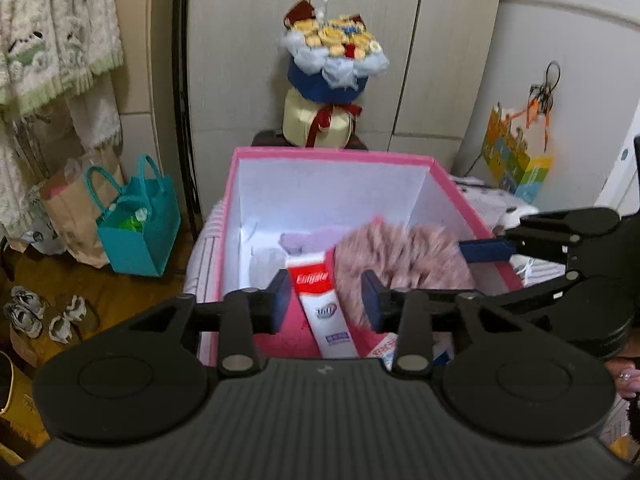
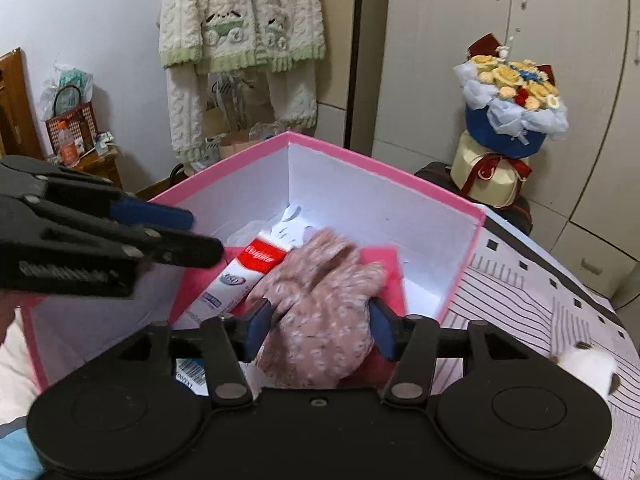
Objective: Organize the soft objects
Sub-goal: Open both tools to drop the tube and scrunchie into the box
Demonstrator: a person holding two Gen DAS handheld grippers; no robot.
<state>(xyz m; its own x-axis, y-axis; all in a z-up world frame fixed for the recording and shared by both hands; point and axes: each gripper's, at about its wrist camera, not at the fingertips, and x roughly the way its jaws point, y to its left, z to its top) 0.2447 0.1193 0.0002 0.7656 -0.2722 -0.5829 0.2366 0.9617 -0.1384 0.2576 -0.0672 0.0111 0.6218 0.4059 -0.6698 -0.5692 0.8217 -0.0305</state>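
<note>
A pink box (image 1: 332, 155) (image 2: 320, 148) with white inner walls stands on the bed. A pink fuzzy soft piece (image 1: 400, 256) (image 2: 320, 304), glove-like and blurred, lies in it over a red cloth. A red and white toothpaste carton (image 1: 320, 304) (image 2: 244, 268) lies beside it. My right gripper (image 2: 320, 328) (image 1: 472, 270) is open above the box, its pads on either side of the fuzzy piece without pressing it. My left gripper (image 1: 326, 300) (image 2: 196, 236) hangs open over the box's near edge, above the carton and holding nothing. A pale purple cloth (image 1: 300, 242) lies deeper in the box.
A flower bouquet (image 1: 332, 52) (image 2: 516, 92) stands on a cream box behind the pink box, before the wardrobe doors. A teal bag (image 1: 140, 224) and shoes (image 1: 28, 312) sit on the floor at left. A knitted garment (image 2: 240, 32) hangs on the wall. The striped bedspread (image 2: 540, 312) lies right.
</note>
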